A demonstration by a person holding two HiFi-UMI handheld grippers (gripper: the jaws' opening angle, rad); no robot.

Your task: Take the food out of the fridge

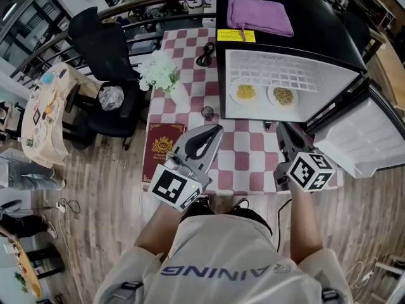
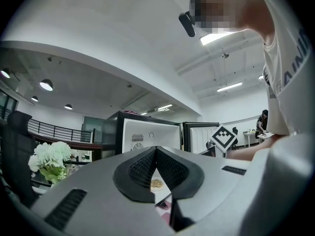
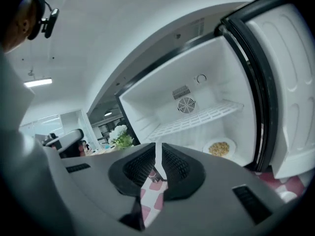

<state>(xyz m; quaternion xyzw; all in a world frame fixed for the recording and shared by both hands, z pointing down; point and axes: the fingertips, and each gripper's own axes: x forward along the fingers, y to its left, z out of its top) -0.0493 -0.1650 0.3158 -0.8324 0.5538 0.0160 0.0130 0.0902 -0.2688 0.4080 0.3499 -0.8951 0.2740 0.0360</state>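
Note:
The small fridge (image 1: 329,27) stands open on the checkered table (image 1: 247,157). On its floor, under a wire shelf (image 3: 197,119), lie two white plates of yellowish food, a left plate (image 1: 245,92) and a right plate (image 1: 283,96). My left gripper (image 1: 217,129) hovers over the table in front of the fridge, jaws shut and empty; one plate (image 2: 156,183) shows through the gap below its tips (image 2: 155,150). My right gripper (image 1: 280,126) is near the fridge's lower right, shut on nothing (image 3: 158,149). The right plate (image 3: 219,148) lies ahead to its right.
The fridge door (image 1: 361,138) swings out to the right. A purple cloth (image 1: 259,14) lies on the fridge top. On the table are white flowers (image 1: 158,69), a red book (image 1: 163,145), a black cable (image 1: 205,54) and a small cup (image 1: 207,112). A black chair (image 1: 104,62) stands left.

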